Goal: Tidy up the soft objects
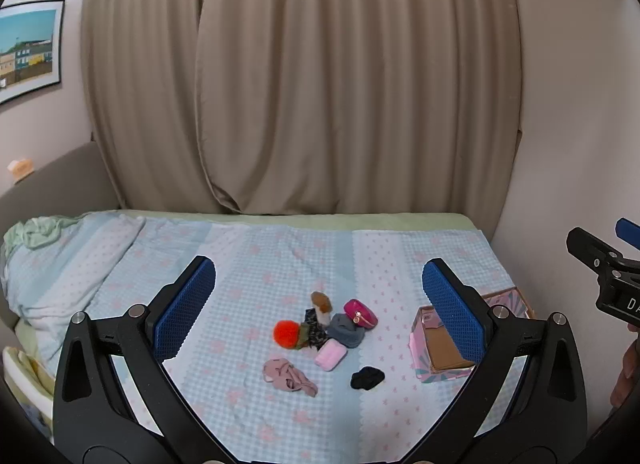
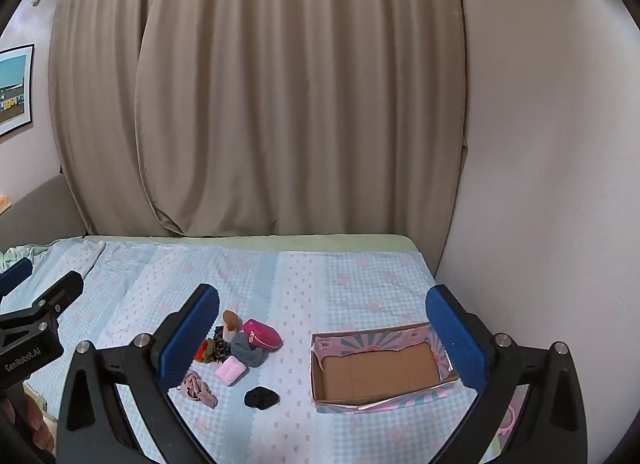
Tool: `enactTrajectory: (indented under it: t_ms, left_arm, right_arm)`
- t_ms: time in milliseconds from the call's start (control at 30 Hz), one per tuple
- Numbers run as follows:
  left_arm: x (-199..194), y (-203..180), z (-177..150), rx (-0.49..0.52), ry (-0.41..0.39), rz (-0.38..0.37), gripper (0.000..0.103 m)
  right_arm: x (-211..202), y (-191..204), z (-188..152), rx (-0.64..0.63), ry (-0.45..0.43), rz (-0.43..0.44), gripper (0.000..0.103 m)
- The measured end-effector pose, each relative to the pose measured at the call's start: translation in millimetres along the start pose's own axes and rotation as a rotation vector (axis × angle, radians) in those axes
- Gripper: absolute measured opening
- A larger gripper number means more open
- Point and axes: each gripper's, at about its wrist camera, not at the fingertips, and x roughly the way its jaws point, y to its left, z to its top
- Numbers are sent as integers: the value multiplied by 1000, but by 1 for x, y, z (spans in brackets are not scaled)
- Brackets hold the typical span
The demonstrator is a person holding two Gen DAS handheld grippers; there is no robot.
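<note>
A small pile of soft things lies on the bed: an orange pompom [image 1: 286, 333], a grey cloth [image 1: 345, 330], a magenta pouch [image 1: 360, 314], a pink pad [image 1: 330, 355], a beige scrunchie [image 1: 289, 377] and a black scrunchie [image 1: 367, 377]. The pouch [image 2: 262, 335] and black scrunchie [image 2: 261, 398] also show in the right wrist view. An open, empty cardboard box [image 2: 378, 370] with pink-and-teal sides sits right of the pile. My left gripper [image 1: 319, 304] is open and empty, held above the pile. My right gripper [image 2: 322, 328] is open and empty, between pile and box.
The bed [image 1: 280, 256] has a light blue checked cover and a bunched quilt [image 1: 60, 264] at the left. Beige curtains [image 1: 300, 84] hang behind it. A wall [image 2: 540, 184] bounds the bed on the right.
</note>
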Motion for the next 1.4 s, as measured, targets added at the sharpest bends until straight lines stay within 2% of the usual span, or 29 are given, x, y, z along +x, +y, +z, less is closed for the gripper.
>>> enactTrajectory:
  t_ms: [1400]
  left_arm:
    - [-2,0,-5,-1,5,11,103]
  right_arm:
    - [0,10,-3,2,3,28,103]
